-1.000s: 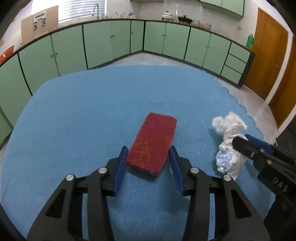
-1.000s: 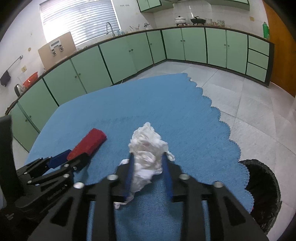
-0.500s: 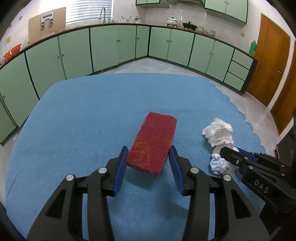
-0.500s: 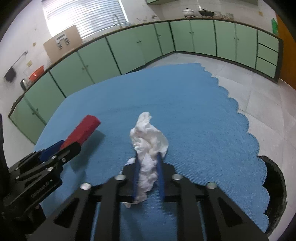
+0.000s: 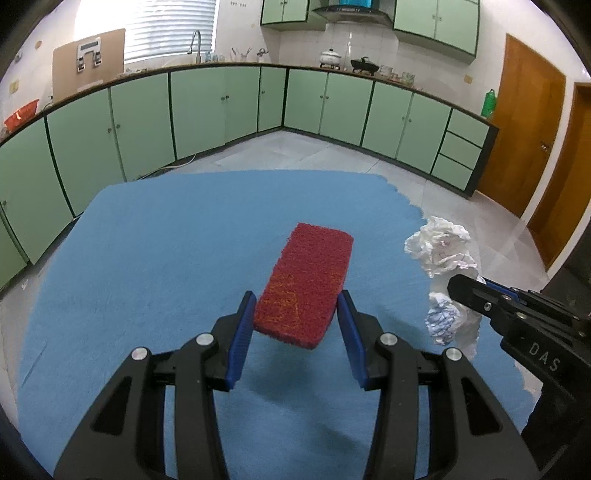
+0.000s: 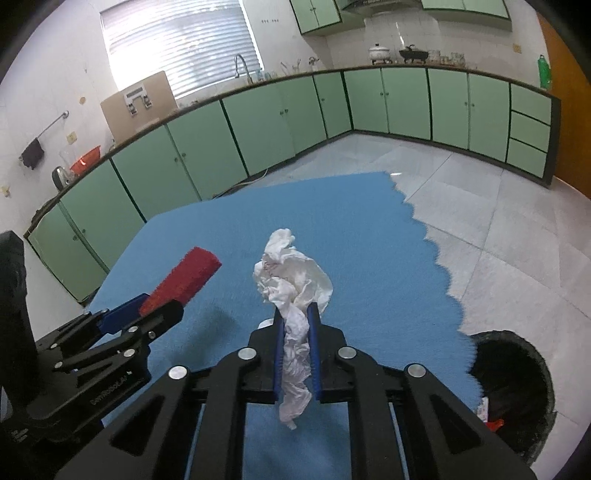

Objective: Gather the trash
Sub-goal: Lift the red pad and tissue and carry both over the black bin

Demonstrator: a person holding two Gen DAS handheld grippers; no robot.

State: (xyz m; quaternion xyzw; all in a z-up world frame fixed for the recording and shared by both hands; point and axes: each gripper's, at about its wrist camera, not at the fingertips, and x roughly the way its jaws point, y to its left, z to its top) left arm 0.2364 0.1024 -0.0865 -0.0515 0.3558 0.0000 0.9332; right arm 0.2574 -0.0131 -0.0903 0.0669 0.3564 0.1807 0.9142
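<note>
— What sort of place is this?

— A home kitchen. Green cabinets (image 5: 207,110) run along two walls under a dark counter (image 6: 406,67), with more cabinets hung above.

— Anything else to show it?

— A tap (image 6: 242,66) stands under a window with blinds (image 6: 177,40). On the counter sit a white pot (image 5: 330,57) and a black pan (image 5: 364,65), below a hood (image 5: 352,8) on a tiled wall. The floor (image 6: 461,184) is pale tile, and a wooden door (image 5: 522,125) is at the right. A black bin (image 6: 513,387) stands on the floor beside a table under a blue cloth (image 5: 177,240).
</note>
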